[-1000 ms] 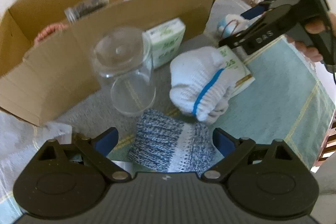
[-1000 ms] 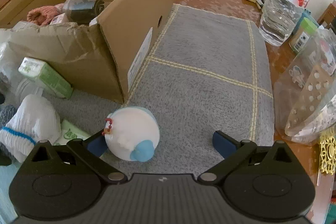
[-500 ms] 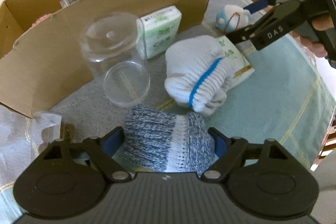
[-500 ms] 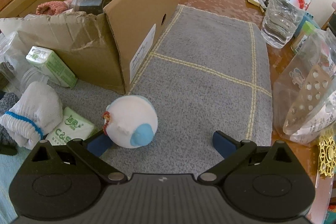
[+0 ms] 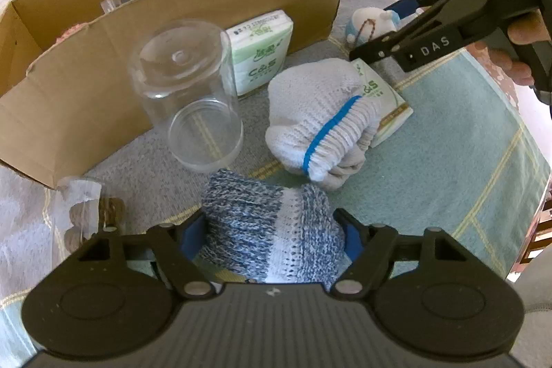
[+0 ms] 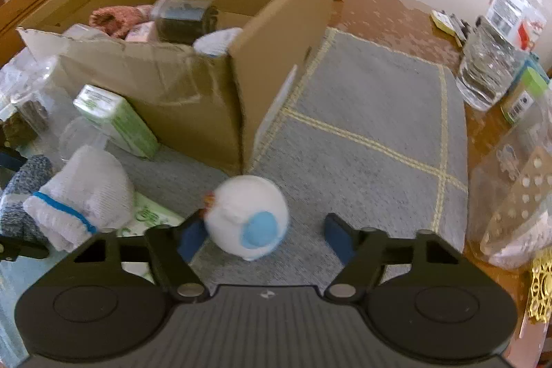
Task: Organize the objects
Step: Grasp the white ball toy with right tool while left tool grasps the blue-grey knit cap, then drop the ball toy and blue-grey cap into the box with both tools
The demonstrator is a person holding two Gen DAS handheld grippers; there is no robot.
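A blue-grey knitted sock bundle lies on the mat between the pads of my left gripper, which press it from both sides. In the right wrist view a round white plush toy with a blue patch sits between the fingers of my right gripper. The toy touches the left pad, and a gap stays at the right pad. The left wrist view shows the right gripper around that toy. A white sock bundle with a blue stripe lies between the two grippers.
An open cardboard box with several items stands behind. In front of it lie a clear jar on its side and two green tissue packs. A small jar is at the left. A water bottle and clear bags stand on the right.
The left gripper's fingers have narrowed onto the blue-grey sock bundle. The right gripper has moved forward over the plush toy, and its fingers have come closer together.
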